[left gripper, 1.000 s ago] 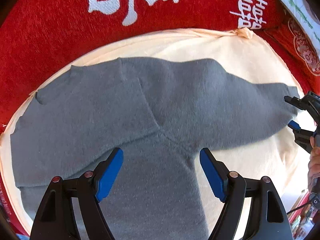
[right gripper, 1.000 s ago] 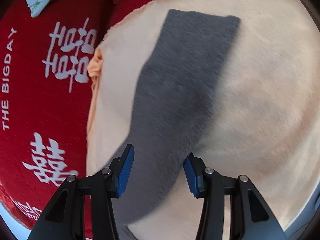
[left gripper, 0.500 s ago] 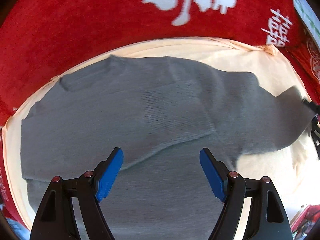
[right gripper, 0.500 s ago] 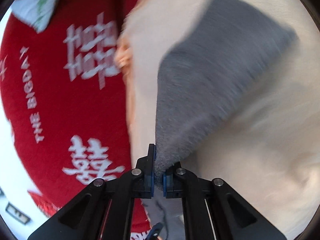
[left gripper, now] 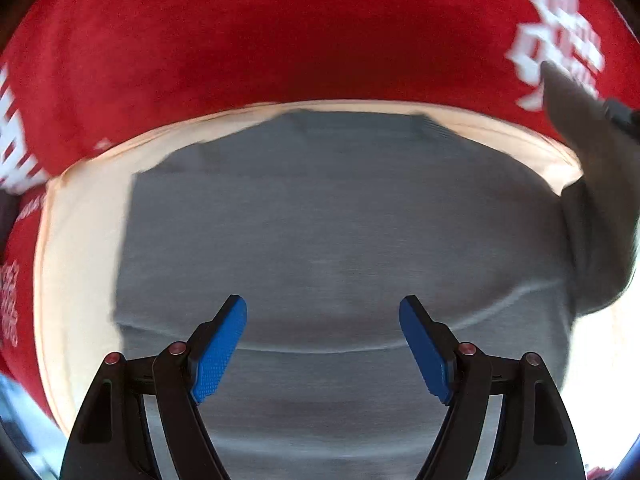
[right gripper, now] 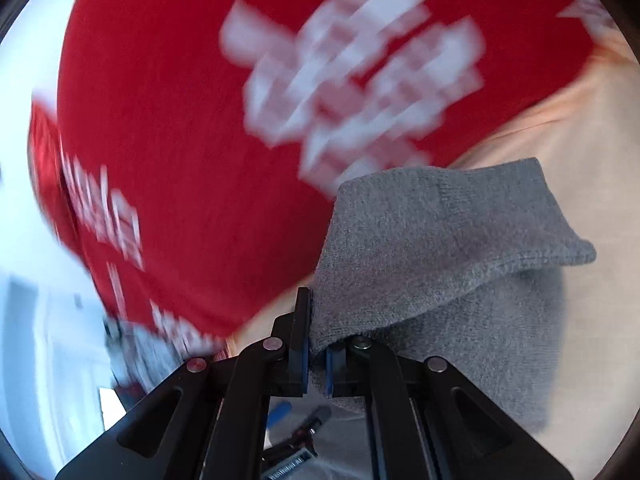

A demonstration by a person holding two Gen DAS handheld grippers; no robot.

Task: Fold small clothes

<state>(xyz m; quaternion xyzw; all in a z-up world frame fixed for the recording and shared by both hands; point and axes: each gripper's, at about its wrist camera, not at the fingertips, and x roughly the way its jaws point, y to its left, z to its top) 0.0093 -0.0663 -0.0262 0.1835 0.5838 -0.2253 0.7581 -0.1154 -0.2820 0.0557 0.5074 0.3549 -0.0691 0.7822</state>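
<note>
left gripper (left gripper: 323,344): jaws wide, over sweater (left gripper: 340,240), holding nothing | right gripper (right gripper: 317,354): pinched on sleeve (right gripper: 432,248), lifted | sweater: flat on cream cloth (left gripper: 80,264) over red blanket (left gripper: 280,32)

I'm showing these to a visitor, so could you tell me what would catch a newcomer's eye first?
The red cloth with white characters fills the top of both views. A grey sweater lies flat on a peach sheet in front of the open left gripper. The right gripper pinches the sleeve and holds it lifted at the sweater's right side.
</note>
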